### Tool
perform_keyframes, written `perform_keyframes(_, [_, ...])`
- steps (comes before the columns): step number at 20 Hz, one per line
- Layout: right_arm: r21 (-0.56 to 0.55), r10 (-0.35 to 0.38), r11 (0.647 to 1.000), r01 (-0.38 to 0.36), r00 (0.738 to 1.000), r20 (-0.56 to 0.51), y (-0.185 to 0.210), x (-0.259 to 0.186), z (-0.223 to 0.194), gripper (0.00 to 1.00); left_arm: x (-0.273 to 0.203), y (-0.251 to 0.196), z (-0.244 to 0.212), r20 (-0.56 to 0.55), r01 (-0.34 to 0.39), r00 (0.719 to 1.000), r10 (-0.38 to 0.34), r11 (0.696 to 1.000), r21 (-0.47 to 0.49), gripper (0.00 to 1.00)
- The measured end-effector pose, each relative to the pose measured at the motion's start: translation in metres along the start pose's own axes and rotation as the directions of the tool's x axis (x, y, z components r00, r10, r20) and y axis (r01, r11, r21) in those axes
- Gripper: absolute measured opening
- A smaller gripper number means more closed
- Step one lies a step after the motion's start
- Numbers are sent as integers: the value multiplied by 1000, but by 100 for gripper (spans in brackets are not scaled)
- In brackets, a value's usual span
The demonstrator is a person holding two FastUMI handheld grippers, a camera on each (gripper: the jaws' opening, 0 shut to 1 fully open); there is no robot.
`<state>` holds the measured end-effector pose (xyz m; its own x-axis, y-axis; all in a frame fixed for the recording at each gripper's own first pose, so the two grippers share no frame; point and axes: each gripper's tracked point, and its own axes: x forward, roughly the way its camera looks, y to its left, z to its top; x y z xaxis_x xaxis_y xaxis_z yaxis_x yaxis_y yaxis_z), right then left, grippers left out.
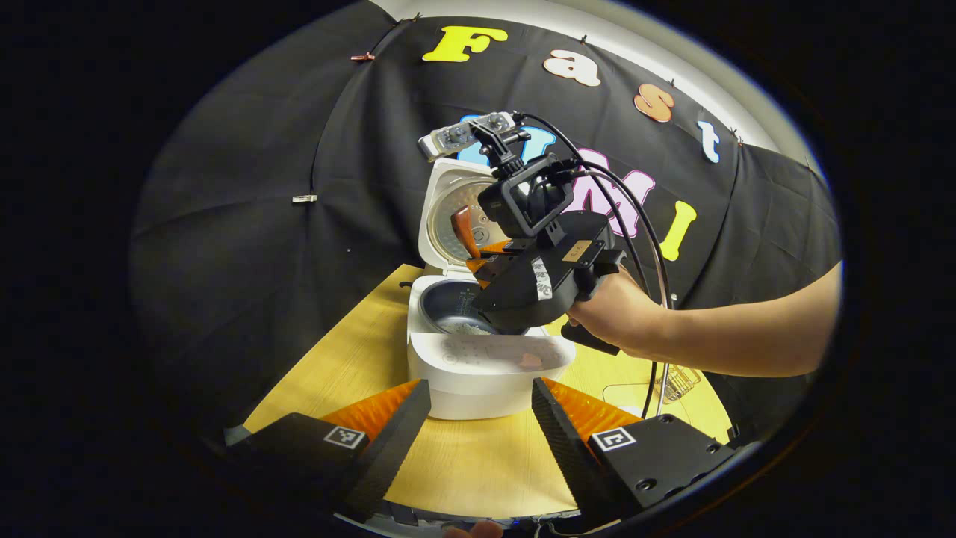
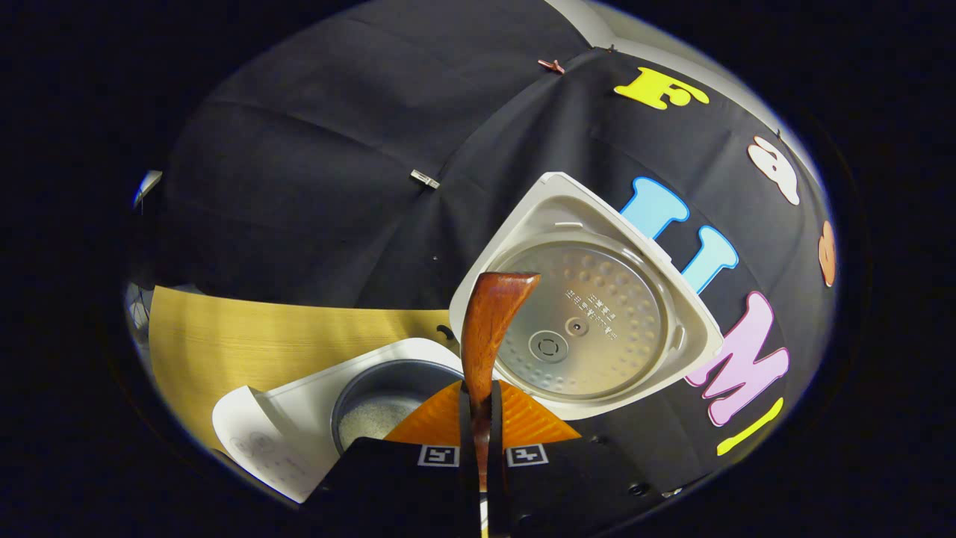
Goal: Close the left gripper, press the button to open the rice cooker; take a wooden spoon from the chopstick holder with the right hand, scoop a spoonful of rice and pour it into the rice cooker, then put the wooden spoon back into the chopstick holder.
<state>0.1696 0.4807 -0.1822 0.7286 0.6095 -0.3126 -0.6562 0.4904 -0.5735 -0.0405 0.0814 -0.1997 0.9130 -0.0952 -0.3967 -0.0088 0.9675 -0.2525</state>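
Rice cooker (image 1: 478, 359) open; right tool (image 2: 478, 407) pinches wooden spoon (image 2: 489, 314); left tool (image 1: 478, 411) spread.

place: recording booth, not a real kitchen | evidence: black cloth wall (image 1: 246, 187) pinned up behind light wooden tabletop (image 1: 478, 463), white rice cooker (image 1: 485, 366)

rice cooker (image 1: 478, 373): white (dimpled silver inner lid) | wooden spoon (image 2: 489, 321): reddish-brown | table (image 1: 478, 463): pale wood grain

Glossy wooden spoon (image 2: 489, 321); smooth white plastic rice cooker (image 1: 485, 366); matt wood-grain table (image 1: 478, 456).
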Motion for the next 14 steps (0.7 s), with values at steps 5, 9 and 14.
perform_keyframes(5, [158,-1,987,6,999,-33,-9,-1,-6,8,-1,1,1,2,1,1000,-1,1000,-4,94])
perform_keyframes(9, [419,-1,908,23,999,-52,-25,-5,-9,8,-5,1,0,5,-6,1000,6,1000,-9,94])
perform_keyframes(14, [734,-8,679,17,1000,-16,-53,-17,-3,8,-10,-4,1,8,-4,1000,4,1000,1,94])
